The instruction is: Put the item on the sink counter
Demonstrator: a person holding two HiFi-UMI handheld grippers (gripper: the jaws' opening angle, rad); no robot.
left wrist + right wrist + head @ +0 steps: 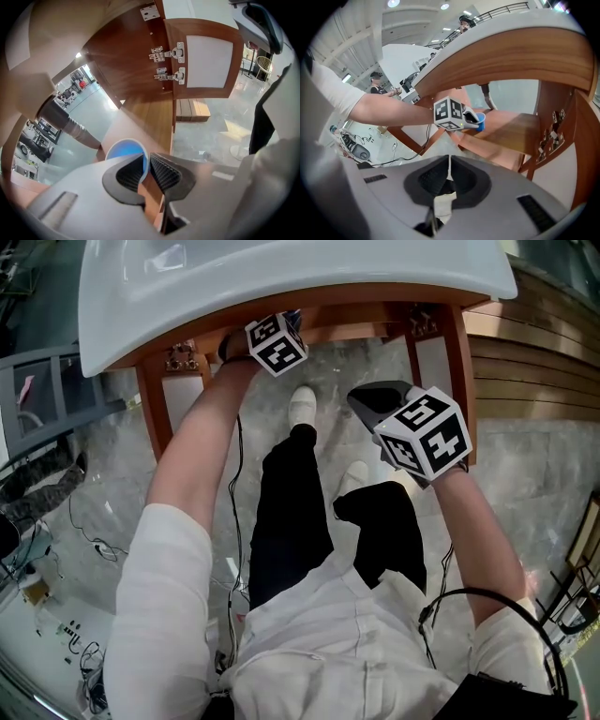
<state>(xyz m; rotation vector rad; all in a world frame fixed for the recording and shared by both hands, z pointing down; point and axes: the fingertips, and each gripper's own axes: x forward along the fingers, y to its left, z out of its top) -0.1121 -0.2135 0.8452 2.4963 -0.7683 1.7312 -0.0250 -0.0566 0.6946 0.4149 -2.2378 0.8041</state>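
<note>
Grasp step: my left claw pinches the blue cup by its rim under the sink worktop; my right claw is shut and empty. Next, I think, lift the cup out.

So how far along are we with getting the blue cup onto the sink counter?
Nothing finished: blue cup sits on the cabinet shelf below the sink counter. In hand: left gripper straddles its rim; firm grip unclear. Right gripper shut, empty. Remaining: lift it, set it on top.
</note>
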